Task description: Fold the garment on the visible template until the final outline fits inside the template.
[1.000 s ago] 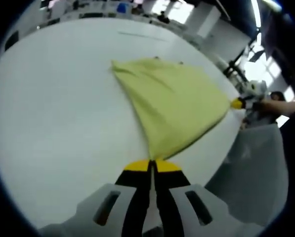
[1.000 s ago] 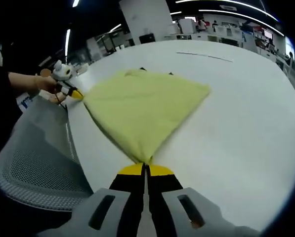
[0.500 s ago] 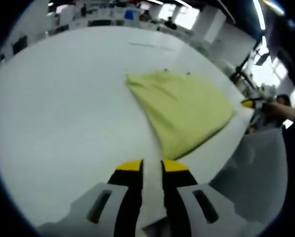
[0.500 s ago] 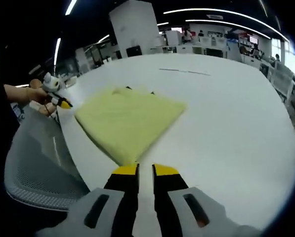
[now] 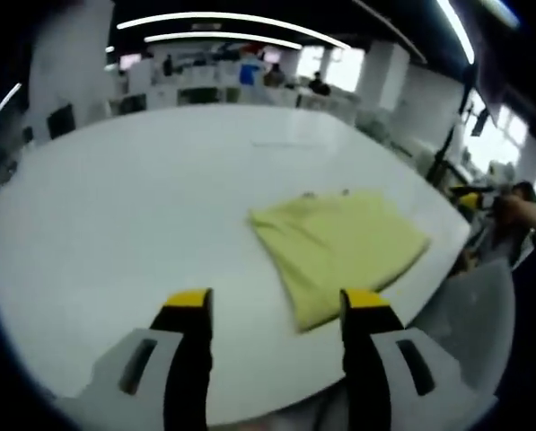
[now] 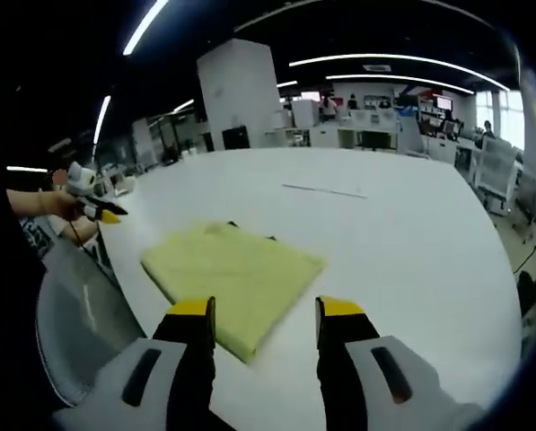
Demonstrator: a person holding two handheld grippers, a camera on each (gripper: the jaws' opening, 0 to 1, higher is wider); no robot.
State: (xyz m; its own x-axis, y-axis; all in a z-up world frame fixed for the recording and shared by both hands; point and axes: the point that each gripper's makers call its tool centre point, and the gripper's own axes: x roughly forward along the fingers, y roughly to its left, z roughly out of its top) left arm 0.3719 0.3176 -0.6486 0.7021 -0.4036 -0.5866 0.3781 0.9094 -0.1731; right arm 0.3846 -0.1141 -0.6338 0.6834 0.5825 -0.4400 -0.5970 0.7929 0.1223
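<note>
Garment folded and let go, with both tongs spread and empty.

Left gripper (image 5: 276,301) is seen with its jaws parted wide and nothing between them, raised above the white table (image 5: 115,197); the right gripper (image 6: 265,312) is likewise spread and empty. Just beyond the tips, the yellow garment (image 5: 339,247) is laid flat near the table's near edge as a compact folded shape. No template outline can be made out under it, so the fit cannot be confirmed; folding is judged largely done.
</note>
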